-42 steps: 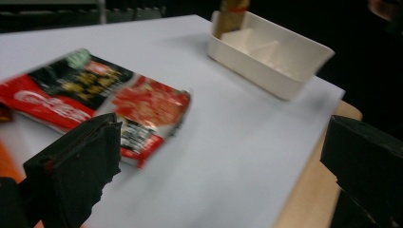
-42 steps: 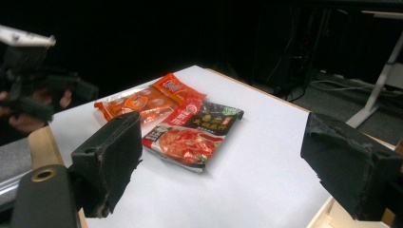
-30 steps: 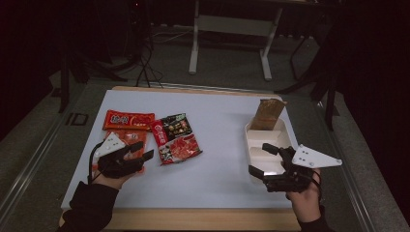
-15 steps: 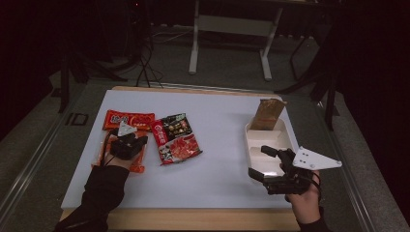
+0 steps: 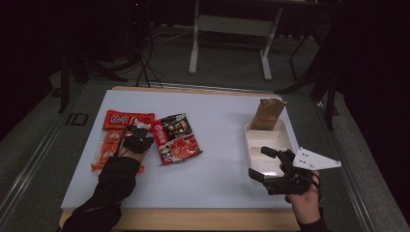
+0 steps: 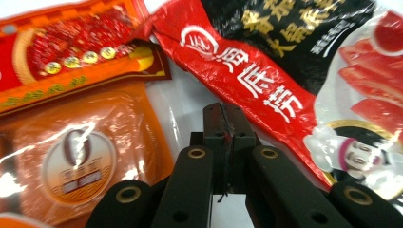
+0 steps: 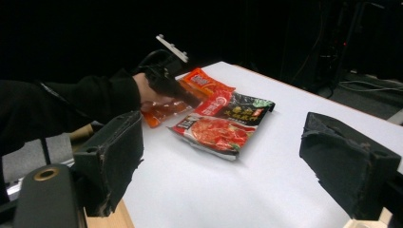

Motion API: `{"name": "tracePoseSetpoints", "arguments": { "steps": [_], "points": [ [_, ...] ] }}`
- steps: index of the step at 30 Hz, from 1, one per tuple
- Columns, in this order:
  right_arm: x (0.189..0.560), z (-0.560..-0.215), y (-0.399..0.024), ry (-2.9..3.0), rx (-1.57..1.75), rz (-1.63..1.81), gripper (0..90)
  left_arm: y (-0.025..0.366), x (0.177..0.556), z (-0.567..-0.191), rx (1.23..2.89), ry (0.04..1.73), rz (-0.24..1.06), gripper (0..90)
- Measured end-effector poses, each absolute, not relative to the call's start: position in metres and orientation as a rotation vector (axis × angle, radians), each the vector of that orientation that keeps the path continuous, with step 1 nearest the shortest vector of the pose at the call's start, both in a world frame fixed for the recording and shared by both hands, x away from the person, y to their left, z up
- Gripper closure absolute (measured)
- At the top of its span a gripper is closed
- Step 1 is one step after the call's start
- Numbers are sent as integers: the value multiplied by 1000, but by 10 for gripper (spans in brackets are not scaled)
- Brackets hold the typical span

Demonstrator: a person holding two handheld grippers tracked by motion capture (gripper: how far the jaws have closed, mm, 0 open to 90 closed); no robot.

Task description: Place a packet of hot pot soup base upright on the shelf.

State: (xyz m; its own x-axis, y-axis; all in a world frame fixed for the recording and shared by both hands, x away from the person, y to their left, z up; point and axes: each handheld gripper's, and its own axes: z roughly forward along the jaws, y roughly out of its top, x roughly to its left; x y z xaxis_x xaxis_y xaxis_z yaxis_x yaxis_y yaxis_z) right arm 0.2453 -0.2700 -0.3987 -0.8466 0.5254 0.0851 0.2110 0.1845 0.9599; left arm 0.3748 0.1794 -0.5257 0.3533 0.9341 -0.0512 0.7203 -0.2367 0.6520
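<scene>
Left fingers: I read my left gripper [image 6: 223, 116] as fully closed, pads meeting with nothing visibly between them, having just been closing; tips rest in the gap just left of the red-and-black packet [image 6: 304, 80].
Orange packet: [image 5: 107, 147] lies farther left of the red-and-black packet [image 5: 175, 137], under my left hand [image 5: 135, 142].
Red packet: [image 5: 126, 119] lies up and left of the red-and-black packet, near it.
White tray: [image 5: 269, 145] sits well right of the red-and-black packet, a brown pouch [image 5: 267, 114] leaning at its far end.
Right fingers: my right gripper [image 5: 263, 164] stands wide apart, holding nothing, at the tray's near end.
</scene>
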Motion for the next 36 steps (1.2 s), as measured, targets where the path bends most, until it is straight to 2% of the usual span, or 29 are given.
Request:
{"name": "tracePoseSetpoints", "arguments": {
  "steps": [16,26,36],
  "points": [
    [244,-400,-270,2205,709,1715,145,154,385,-530,2156,1410,525,898],
    [245,-400,-270,2208,714,1724,145,131,388,-529,2194,1321,432,899],
    [244,-402,-268,2219,712,1718,145,111,391,-529,2204,1277,411,899]
  ]
}}
